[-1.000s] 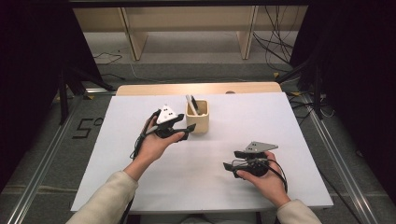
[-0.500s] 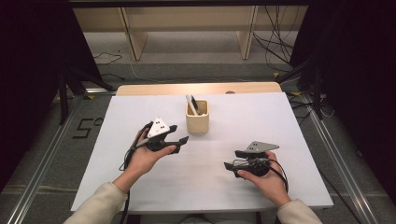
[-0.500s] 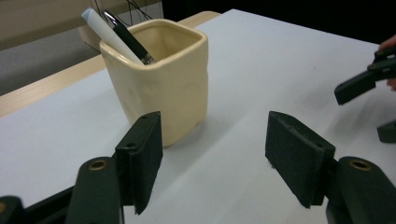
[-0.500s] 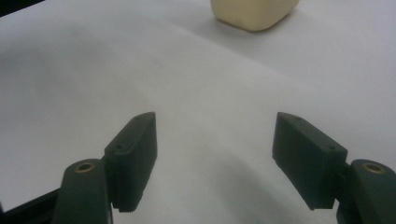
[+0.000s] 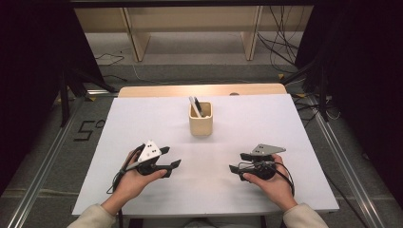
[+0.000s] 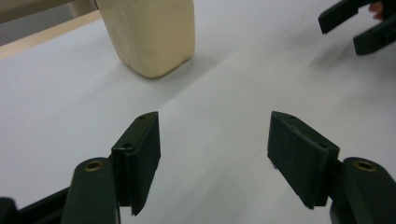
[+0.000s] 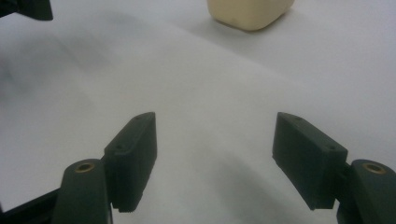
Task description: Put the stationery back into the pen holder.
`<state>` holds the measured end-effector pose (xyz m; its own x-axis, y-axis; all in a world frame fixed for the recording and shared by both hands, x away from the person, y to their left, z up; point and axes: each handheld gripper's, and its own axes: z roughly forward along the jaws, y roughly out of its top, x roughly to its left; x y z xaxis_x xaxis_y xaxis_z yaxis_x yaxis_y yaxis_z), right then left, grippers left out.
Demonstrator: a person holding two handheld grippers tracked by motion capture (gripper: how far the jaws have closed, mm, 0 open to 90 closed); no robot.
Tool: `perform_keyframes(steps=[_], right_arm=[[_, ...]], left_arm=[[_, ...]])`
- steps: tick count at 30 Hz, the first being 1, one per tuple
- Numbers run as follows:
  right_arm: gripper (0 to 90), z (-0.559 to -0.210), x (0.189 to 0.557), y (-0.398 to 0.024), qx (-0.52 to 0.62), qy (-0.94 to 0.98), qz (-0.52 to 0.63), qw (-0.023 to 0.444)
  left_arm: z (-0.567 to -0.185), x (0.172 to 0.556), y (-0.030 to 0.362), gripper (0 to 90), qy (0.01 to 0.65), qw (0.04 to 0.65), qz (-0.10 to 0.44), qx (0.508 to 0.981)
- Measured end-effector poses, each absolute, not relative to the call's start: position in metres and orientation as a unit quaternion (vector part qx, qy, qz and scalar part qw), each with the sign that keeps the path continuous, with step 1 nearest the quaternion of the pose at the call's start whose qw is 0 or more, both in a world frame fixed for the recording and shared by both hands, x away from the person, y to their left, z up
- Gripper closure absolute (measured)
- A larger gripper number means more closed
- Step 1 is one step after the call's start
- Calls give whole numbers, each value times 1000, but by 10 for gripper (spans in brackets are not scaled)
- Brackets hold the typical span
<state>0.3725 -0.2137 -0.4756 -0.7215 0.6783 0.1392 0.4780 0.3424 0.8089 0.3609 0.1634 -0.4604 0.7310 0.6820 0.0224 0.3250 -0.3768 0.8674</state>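
Note:
A cream cup [image 5: 200, 121] stands at the middle of the white table top [image 5: 142, 118] with a pen and a dark stick [image 5: 196, 107] in it. My left gripper [image 5: 170, 157] rests in the hand at the front left and points right; its jaws have just been opening, with nothing between them. In the left gripper view the left gripper [image 6: 215, 158] is open over bare table, with the cup [image 6: 149, 32] ahead on the left. My right gripper [image 5: 237, 162] lies at the front right and points left. In the right gripper view the right gripper [image 7: 215, 158] is open and holds nothing.
A wooden strip [image 5: 199, 90] runs along the table's far edge, with shelf legs and cables on the floor behind. Metal rails flank the table on both sides. The other gripper's jaws [image 6: 359, 23] show at the top right of the left gripper view.
My left hand has drawn back from beside the cup toward the front left and come down to the table. The right hand has stayed put.

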Motion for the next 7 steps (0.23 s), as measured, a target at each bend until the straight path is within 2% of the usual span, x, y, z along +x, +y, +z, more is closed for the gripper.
perform_keyframes(steps=[7], right_arm=[[309,-476,372,-216,358,812,447,113]], left_arm=[[-470,352,178,316,323,448,186,813]])
